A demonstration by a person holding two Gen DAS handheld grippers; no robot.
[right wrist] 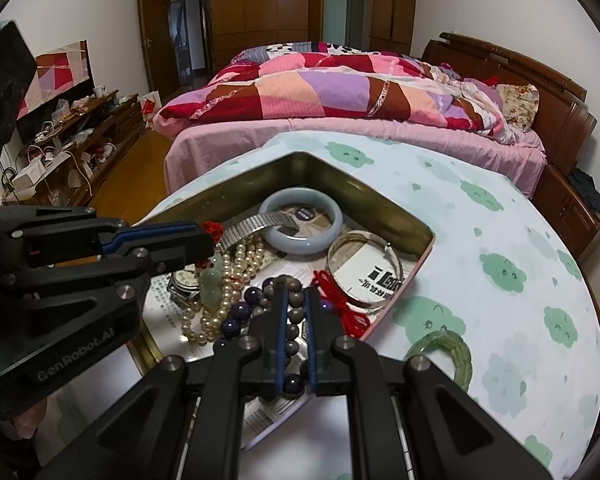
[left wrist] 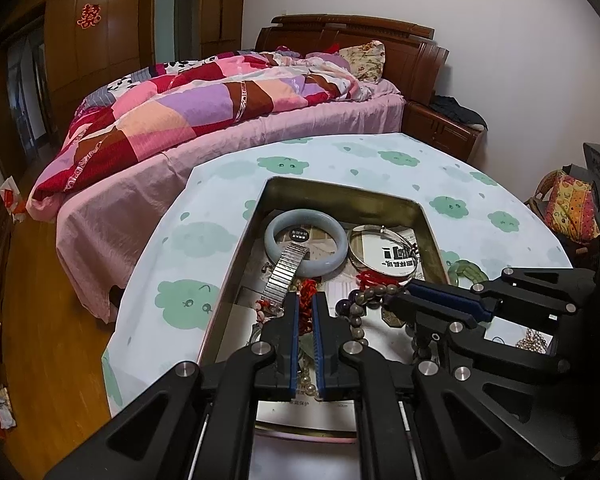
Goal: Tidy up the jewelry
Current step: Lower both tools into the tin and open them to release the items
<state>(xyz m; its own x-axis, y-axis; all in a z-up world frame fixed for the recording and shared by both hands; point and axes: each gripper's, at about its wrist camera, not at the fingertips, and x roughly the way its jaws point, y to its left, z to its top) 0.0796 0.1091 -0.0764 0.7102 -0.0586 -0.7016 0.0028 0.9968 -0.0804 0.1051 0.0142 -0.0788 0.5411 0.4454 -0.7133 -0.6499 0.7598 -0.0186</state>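
The left gripper (left wrist: 306, 304) pinches a red cord (left wrist: 307, 294) over the tin (left wrist: 430, 232). The right gripper (right wrist: 296, 300) clamps brown beads (right wrist: 294, 314); a green bangle (right wrist: 444, 354) lies on the tabletop (right wrist: 520, 220), right.

left wrist – close, angled down over tin (left wrist: 236, 264) | right wrist – same tin from right | shared: bed (left wrist: 228, 120)

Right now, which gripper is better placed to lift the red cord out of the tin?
Left. The left gripper is already shut on the red cord inside the tin; the right gripper is shut on the brown bead bracelet.
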